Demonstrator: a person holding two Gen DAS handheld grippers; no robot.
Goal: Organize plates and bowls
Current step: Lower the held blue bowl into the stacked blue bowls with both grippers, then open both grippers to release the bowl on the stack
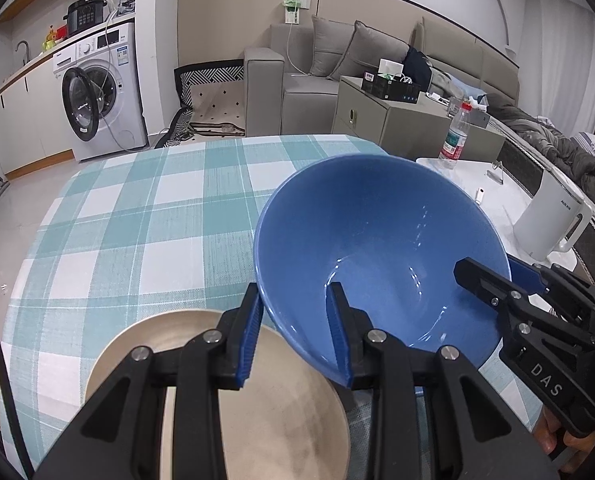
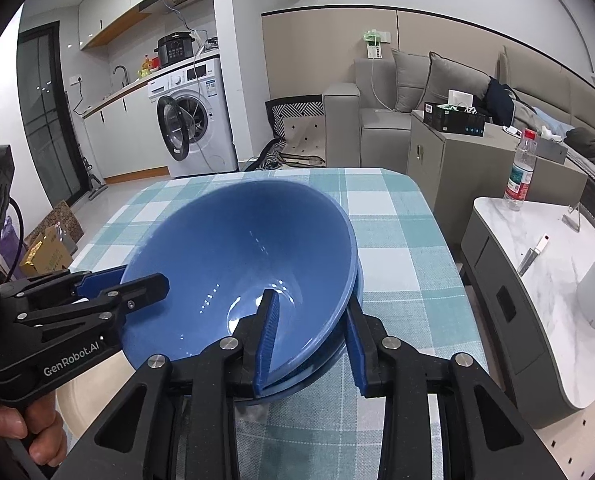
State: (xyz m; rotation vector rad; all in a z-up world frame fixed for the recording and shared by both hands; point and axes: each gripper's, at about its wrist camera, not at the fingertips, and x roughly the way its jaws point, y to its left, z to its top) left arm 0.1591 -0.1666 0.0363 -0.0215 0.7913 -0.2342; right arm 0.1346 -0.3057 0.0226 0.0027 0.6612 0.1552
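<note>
A blue bowl (image 1: 377, 240) is tilted above the checked tablecloth, and it also shows in the right wrist view (image 2: 237, 248). My left gripper (image 1: 297, 332) straddles its left rim, one finger inside and one outside. My right gripper (image 2: 311, 336) straddles its right rim the same way. A second blue bowl (image 2: 329, 364) sits under the first one, nested. A beige plate (image 1: 281, 412) lies under my left gripper at the table's near edge. The right gripper shows at the right of the left wrist view (image 1: 497, 280).
The table with the teal checked cloth (image 1: 157, 220) stretches ahead. A white marble side table (image 2: 537, 280) at the right holds a water bottle (image 2: 519, 172), a knife (image 2: 531, 256) and a white kettle (image 1: 549, 220). A washing machine and sofa stand beyond.
</note>
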